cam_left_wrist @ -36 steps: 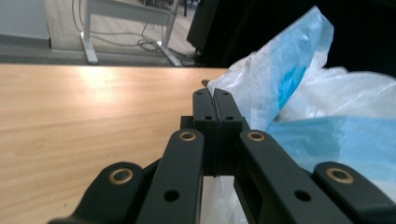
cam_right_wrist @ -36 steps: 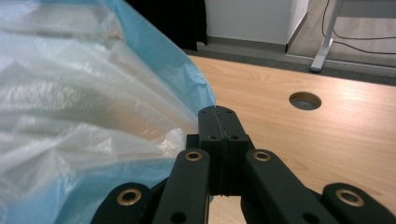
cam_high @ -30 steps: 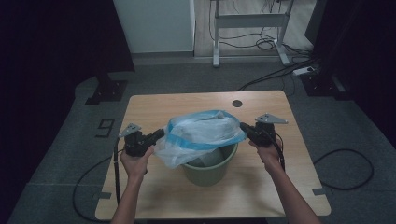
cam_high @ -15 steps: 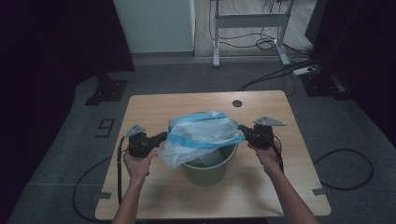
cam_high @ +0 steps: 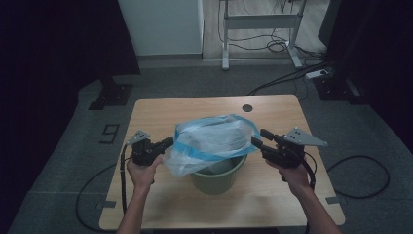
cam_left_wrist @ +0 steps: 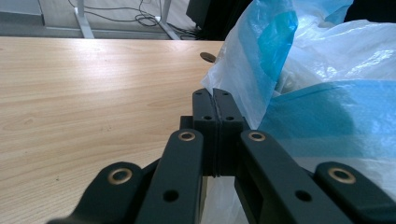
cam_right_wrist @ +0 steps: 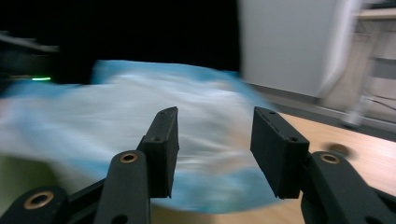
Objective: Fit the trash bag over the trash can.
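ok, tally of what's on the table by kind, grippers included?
Plastic bag, white with blue band: 1
Green bucket: 1
Grippers: 2, the left gripper shut on the plastic bag, the right gripper open, jaws just opened, nothing between them
Total: 4

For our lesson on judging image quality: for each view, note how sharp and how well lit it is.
High view: dim, with dark corners, but the bag over the green bucket is sharp. Left gripper view: bright and crisp on the table grain and the left claw shut on plastic. Right gripper view: motion-blurred; the bag smears behind the open right claw.
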### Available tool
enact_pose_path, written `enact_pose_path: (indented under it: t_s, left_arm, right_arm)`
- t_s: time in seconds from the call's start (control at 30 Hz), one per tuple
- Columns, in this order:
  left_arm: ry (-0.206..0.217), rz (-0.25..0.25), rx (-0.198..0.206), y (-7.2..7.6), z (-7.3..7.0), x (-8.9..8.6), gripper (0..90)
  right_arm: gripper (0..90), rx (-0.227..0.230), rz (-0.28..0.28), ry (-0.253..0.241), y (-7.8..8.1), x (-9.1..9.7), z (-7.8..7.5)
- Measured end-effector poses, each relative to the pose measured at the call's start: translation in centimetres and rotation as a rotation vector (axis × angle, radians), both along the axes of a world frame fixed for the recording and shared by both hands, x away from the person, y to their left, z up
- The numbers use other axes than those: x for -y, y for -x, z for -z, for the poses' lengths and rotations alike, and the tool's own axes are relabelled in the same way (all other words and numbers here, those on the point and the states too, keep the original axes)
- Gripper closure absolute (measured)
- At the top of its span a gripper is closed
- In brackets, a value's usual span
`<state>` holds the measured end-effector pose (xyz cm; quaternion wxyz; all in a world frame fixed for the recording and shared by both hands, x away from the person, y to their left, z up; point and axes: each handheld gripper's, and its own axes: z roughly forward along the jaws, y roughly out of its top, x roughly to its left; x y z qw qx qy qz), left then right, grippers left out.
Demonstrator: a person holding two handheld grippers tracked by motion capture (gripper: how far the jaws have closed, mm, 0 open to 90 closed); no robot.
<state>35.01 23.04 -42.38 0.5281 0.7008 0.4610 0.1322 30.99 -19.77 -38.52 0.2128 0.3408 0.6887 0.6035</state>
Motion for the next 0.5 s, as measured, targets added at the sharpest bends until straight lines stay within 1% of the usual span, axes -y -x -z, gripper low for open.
enact_pose_path:
  t_s: [0.07,0.13,0.23,0.3,0.37,0.5]
  left_arm:
    - [-0.001,-0.001,0.004,0.1,-0.1,-0.1,89.1]
    - [0.004,-0.002,0.007,0.2,-0.3,-0.1,89.1]
    - [0.007,-0.002,0.010,0.3,-0.5,-0.2,89.1]
    - [0.009,-0.002,0.012,0.3,-0.5,-0.2,89.1]
    - [0.011,-0.001,0.012,0.3,-0.5,-0.2,89.1]
    - [0.013,0.000,0.011,0.3,-0.5,-0.2,89.0]
  right_arm:
    - [49.1,-0.004,-0.059,0.003,0.7,-0.9,-0.2]
    - [47.5,-0.007,-0.119,0.023,1.4,-2.1,-0.3]
    - [44.9,-0.006,-0.175,0.049,2.1,-3.9,-0.3]
    - [43.2,-0.003,-0.200,0.057,2.4,-4.9,-0.2]
    - [42.3,0.003,-0.213,0.068,2.6,-5.7,0.0]
    - [44.0,0.004,-0.233,0.093,2.7,-7.0,0.5]
